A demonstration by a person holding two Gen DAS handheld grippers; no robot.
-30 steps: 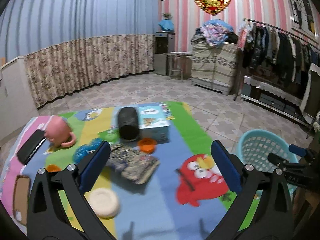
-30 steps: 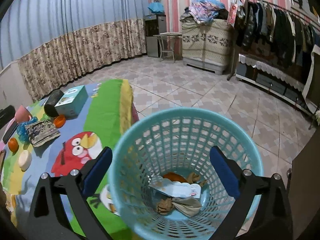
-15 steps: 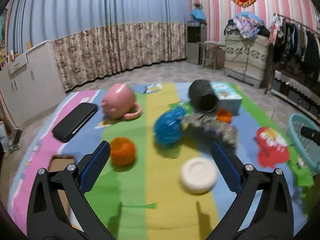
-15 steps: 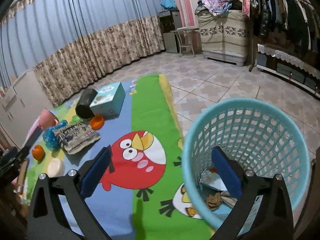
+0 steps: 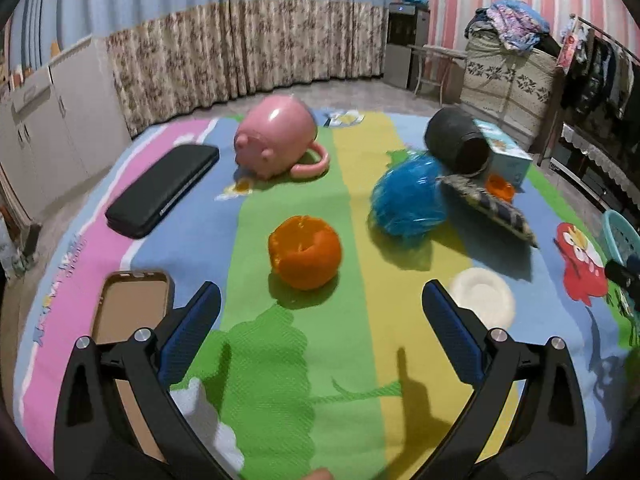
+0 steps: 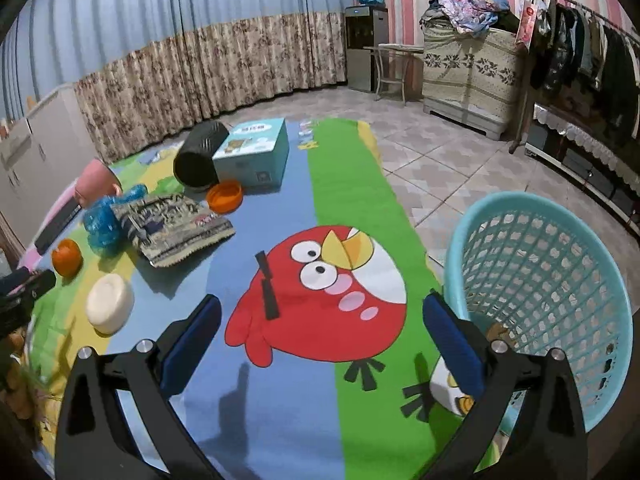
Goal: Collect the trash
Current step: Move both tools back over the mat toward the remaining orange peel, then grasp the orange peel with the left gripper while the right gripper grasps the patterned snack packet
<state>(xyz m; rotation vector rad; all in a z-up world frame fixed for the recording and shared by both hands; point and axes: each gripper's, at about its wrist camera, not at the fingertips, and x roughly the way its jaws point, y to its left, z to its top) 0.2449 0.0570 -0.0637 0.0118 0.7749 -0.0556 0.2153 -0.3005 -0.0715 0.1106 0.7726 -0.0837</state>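
A cartoon play mat (image 5: 296,208) in stripes of pink, blue, green and yellow covers the low surface, with a big red bird printed on it (image 6: 320,300). Around it lies a tiled floor (image 6: 436,160), with patterned curtains (image 5: 240,52) along a blue wall, pink-striped wallpaper, a clothes rack (image 6: 580,52) and a covered cabinet (image 6: 468,68).

The left gripper (image 5: 320,328) hangs over the mat with its jaws spread wide, holding nothing. Just ahead of it sits an orange peel (image 5: 305,252), shaped like a hollow ball. Nearby are a pink mug (image 5: 276,142) on its side, a black case (image 5: 164,190), a blue mesh ball (image 5: 408,200) and a white disc (image 5: 482,298).

The right gripper (image 6: 322,332) is also spread and empty, above the red bird. The teal basket (image 6: 544,280) stands just beside its right finger, off the mat's edge.
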